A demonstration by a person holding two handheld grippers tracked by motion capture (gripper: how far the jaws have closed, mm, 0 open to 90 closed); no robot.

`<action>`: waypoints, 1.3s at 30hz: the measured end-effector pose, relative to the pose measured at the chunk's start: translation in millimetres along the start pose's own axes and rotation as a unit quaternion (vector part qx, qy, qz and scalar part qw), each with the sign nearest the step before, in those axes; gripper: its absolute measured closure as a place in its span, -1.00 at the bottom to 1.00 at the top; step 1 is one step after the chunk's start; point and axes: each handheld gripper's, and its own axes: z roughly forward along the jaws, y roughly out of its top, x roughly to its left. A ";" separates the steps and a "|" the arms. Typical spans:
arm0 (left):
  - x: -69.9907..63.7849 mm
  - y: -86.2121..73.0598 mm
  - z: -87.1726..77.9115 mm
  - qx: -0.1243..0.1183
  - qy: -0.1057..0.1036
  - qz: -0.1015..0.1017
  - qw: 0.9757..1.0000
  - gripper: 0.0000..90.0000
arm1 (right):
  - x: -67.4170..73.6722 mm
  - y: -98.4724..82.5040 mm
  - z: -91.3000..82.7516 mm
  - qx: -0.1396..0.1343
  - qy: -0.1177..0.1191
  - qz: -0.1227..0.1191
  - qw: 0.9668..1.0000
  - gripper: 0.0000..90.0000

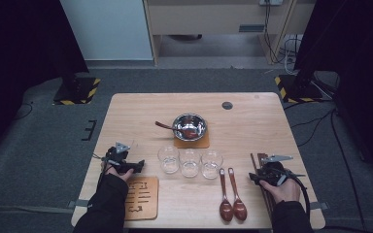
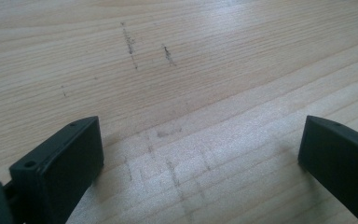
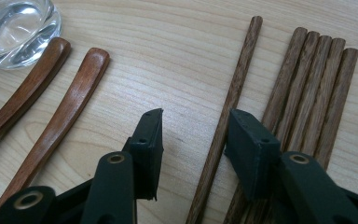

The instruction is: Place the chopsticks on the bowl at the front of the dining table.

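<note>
Right gripper [image 3: 193,128] stood part-open astride lone chopstick [image 3: 233,100], which lay on table [image 3: 177,42] beside chopstick bundle [image 3: 314,88]. Advised: centre pads, close squarely. Left gripper [image 2: 200,154] wide, empty.

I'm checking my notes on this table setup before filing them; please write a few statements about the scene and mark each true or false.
1. A single chopstick lies between the jaws of the right gripper, apart from the bundle of chopsticks. True.
2. The left gripper is shut on a spoon. False: its jaws stand wide apart over bare table, nothing between them.
3. Three clear glasses stand in a row in front of the metal bowl. True.
4. The metal bowl sits directly on the table. False: it rests on a brown coaster.
5. Two wooden spoons lie side by side on the table. True.
</note>
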 end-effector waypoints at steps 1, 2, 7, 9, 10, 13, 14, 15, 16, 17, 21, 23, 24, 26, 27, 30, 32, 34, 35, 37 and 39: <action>0.0 0.0 0.0 0.000 0.000 0.000 1.000 -1.00 | 0.0 0.0 -0.2 0.001 -0.001 -0.001 1.000 0.28; 0.0 0.0 0.0 0.000 0.000 0.000 1.000 -1.00 | 0.0 0.0 -0.4 0.001 -0.001 -0.001 1.000 0.31; -0.1 0.0 0.1 -0.001 0.000 -0.001 1.000 -1.00 | 0.9 0.0 -0.5 0.004 -0.002 -0.004 1.000 0.40; -0.1 0.0 0.1 0.000 0.000 -0.001 1.000 -1.00 | 1.9 0.0 -0.5 0.009 -0.005 -0.005 1.000 0.40; 0.0 0.0 0.0 0.000 0.000 0.000 1.000 -1.00 | 2.5 0.1 -0.5 0.009 -0.007 -0.006 1.000 0.41; 0.0 0.0 0.0 0.000 0.000 0.000 1.000 -1.00 | 3.7 0.3 -0.3 0.010 -0.007 -0.006 1.000 0.46; -0.1 0.0 0.1 0.000 0.000 -0.001 1.000 -1.00 | 4.0 0.4 -0.3 0.011 -0.007 -0.007 1.000 0.48; 0.0 0.0 0.0 0.000 0.000 0.000 1.000 -1.00 | 4.3 0.4 -0.4 0.011 -0.008 -0.008 1.000 0.50; 0.0 0.0 0.0 0.000 0.000 0.000 1.000 -1.00 | 4.8 0.4 -0.5 0.012 -0.007 -0.007 1.000 0.52; 0.0 0.0 0.0 0.000 0.000 0.000 1.000 -1.00 | 5.0 0.4 -0.6 0.012 -0.008 -0.006 1.000 0.54; 0.0 0.0 0.0 0.000 0.000 0.000 1.000 -1.00 | 5.6 0.2 -1.3 0.016 -0.011 -0.008 1.000 0.63; 0.0 0.0 0.0 0.000 0.000 0.000 1.000 -1.00 | 6.6 0.1 -1.8 0.019 -0.013 -0.005 1.000 0.67; 0.0 0.0 0.0 0.000 0.000 0.000 1.000 -1.00 | 6.7 0.1 -1.8 0.020 -0.014 -0.006 1.000 0.69; 0.0 0.0 0.0 0.000 0.000 0.000 1.000 -1.00 | 7.3 0.1 -1.9 0.021 -0.015 -0.006 1.000 0.71; 0.0 0.0 0.0 0.000 0.000 0.000 1.000 -1.00 | 7.7 0.1 -2.0 0.022 -0.016 -0.007 1.000 0.71; 0.0 0.0 0.0 0.000 0.000 0.000 1.000 -1.00 | 8.6 0.2 -2.1 0.023 -0.014 -0.007 1.000 0.75; 0.0 0.0 0.0 0.000 0.000 0.000 1.000 -1.00 | 9.0 0.2 -2.1 0.023 -0.014 -0.008 1.000 0.77; 0.0 0.0 0.0 0.000 0.000 0.000 1.000 -1.00 | 9.0 0.2 -1.8 0.023 -0.013 -0.009 1.000 0.78; 0.0 0.0 0.0 0.000 0.000 0.000 1.000 -1.00 | 9.4 0.2 -2.0 0.024 -0.014 -0.008 1.000 0.80; 0.0 0.0 0.0 0.000 0.000 0.000 1.000 -1.00 | 9.7 0.3 -1.7 0.024 -0.015 -0.008 1.000 0.83; 0.0 0.0 0.0 0.000 0.000 0.000 1.000 -1.00 | 10.1 0.4 -1.7 0.024 -0.015 -0.007 1.000 0.83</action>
